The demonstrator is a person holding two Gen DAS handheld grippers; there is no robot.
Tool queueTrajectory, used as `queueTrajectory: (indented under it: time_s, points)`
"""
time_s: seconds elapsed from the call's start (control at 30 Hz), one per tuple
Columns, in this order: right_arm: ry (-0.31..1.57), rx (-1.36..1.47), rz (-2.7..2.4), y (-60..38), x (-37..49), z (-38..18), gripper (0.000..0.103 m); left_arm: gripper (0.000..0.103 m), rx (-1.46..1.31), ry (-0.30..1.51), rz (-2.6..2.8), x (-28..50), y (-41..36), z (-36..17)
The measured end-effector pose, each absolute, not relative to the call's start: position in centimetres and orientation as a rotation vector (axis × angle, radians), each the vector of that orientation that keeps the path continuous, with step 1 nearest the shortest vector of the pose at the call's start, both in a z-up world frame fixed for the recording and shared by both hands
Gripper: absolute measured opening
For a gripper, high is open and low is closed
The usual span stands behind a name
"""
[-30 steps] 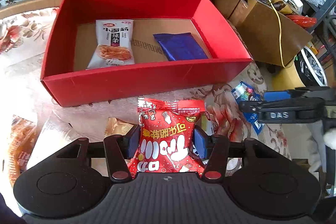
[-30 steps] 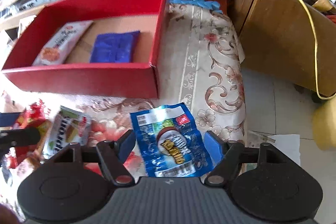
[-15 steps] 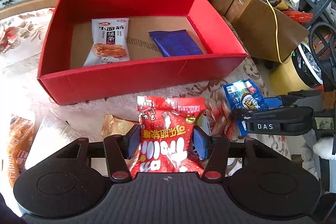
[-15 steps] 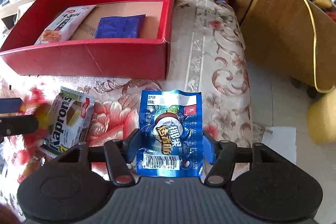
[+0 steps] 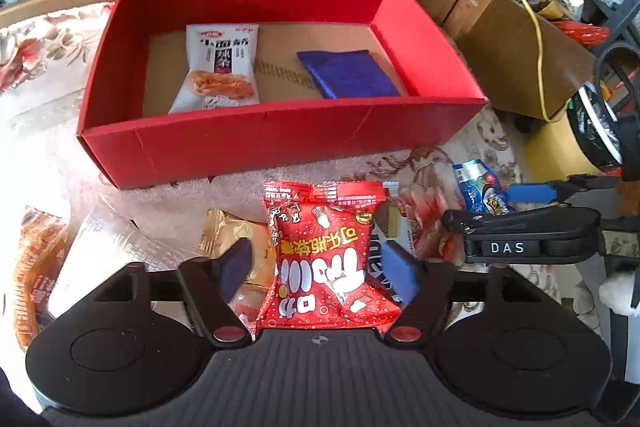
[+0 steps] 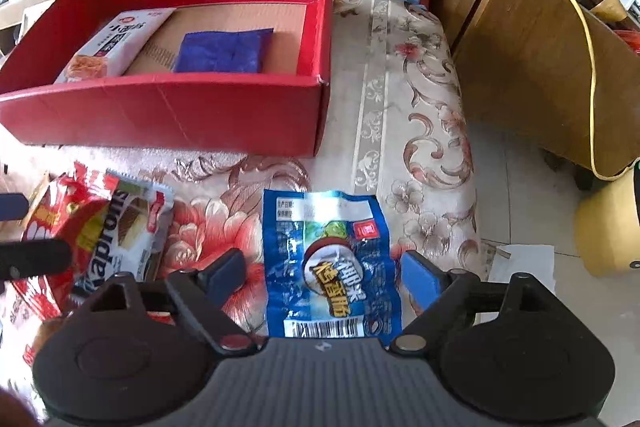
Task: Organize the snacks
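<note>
A red snack packet with white lettering stands between the jaws of my left gripper. The jaws are opening and the left pad is clear of the packet. A blue snack packet lies on the floral cloth between the jaws of my right gripper, which are also opening and stand off its sides. Beyond both sits the red box, holding a white packet and a blue pouch. The right wrist view shows the same red box at upper left.
A Kaprons wafer packet lies between the two grippers. A gold packet, a clear bag and an orange packet lie at the left. A wooden cabinet and tiled floor lie beyond the cloth's right edge.
Both grippers' jaws have spread apart from the packets they were squeezing half a second ago. The red and blue packets remain between them. The hands have barely shifted.
</note>
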State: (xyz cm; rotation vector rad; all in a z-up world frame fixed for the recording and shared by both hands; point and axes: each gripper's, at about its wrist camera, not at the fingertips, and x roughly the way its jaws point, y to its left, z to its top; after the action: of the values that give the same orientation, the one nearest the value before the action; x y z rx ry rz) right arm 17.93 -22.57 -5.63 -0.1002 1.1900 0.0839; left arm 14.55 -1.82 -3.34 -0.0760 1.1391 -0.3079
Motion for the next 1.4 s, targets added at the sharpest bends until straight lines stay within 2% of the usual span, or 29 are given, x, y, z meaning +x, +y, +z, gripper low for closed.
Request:
queueTrajectory:
  time_s: [0.1,0.2,0.23,0.33,0.73,1.4]
  points:
    - [1.186,-0.071,0.086,-23.0,17.9,-5.6,0.062,0.084,-0.07,1.145,-0.296,14.9,-2.3,-3.9]
    - [1.177,-0.082,0.09,-22.9,17.5,-5.5,0.062,0.074,-0.057,1.143,-0.279,15.2,-2.7,-4.5]
    - [1.176,-0.084,0.09,-22.9,17.4,-5.5,0.062,0.066,-0.048,1.135,-0.275,15.1,-2.8,-4.5]
    - [1.174,-0.071,0.095,-23.0,17.1,-5.2,0.062,0.061,-0.05,1.135,-0.283,15.0,-2.7,-4.2]
    - [1.073,-0.03,0.15,-21.4,14.7,-1.8,0.062,0.059,-0.073,1.084,-0.284,14.1,-1.8,-2.2]
    - [0.981,-0.017,0.186,-19.9,13.6,0.5,0.062,0.058,-0.049,1.007,-0.285,12.7,-2.2,-0.3]
